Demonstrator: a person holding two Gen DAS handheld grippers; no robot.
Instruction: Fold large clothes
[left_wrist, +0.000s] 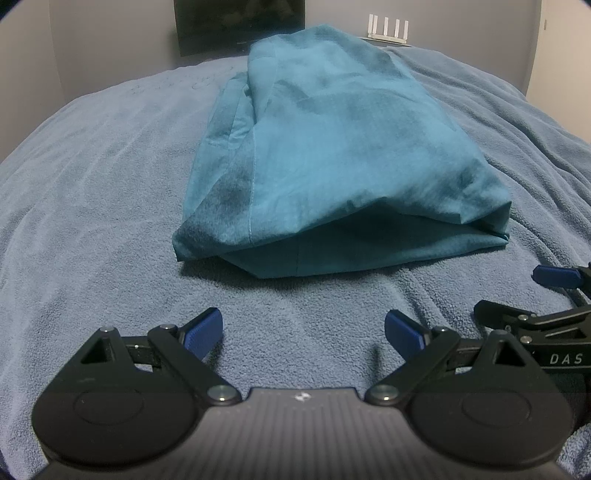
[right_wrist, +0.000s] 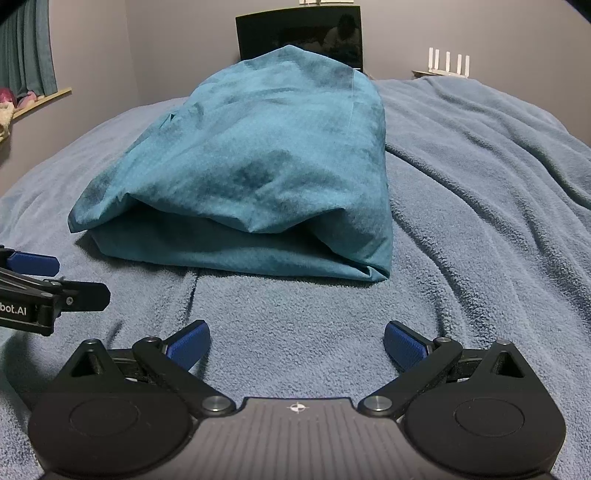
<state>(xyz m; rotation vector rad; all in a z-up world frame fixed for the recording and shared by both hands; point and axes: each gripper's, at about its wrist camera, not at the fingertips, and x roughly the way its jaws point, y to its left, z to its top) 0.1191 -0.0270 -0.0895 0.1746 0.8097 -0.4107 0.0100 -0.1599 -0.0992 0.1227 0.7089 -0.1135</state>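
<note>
A teal garment (left_wrist: 332, 147) lies folded in a long stack on a blue fleece blanket (left_wrist: 92, 184), its near edge gaping slightly. In the right wrist view the same teal garment (right_wrist: 258, 166) fills the middle, on the blanket (right_wrist: 480, 184). My left gripper (left_wrist: 303, 332) stands open just short of the garment's near edge, nothing between its blue pads. My right gripper (right_wrist: 297, 345) is open too, empty, a little back from the fold. The right gripper (left_wrist: 546, 295) shows at the right of the left wrist view, and the left gripper (right_wrist: 37, 284) at the left of the right wrist view.
A dark screen (right_wrist: 299, 37) stands against the wall behind the bed, with a white router (right_wrist: 447, 64) to its right. A curtain (right_wrist: 29, 48) and a sill with small items are at the far left. The blanket is wrinkled on the right.
</note>
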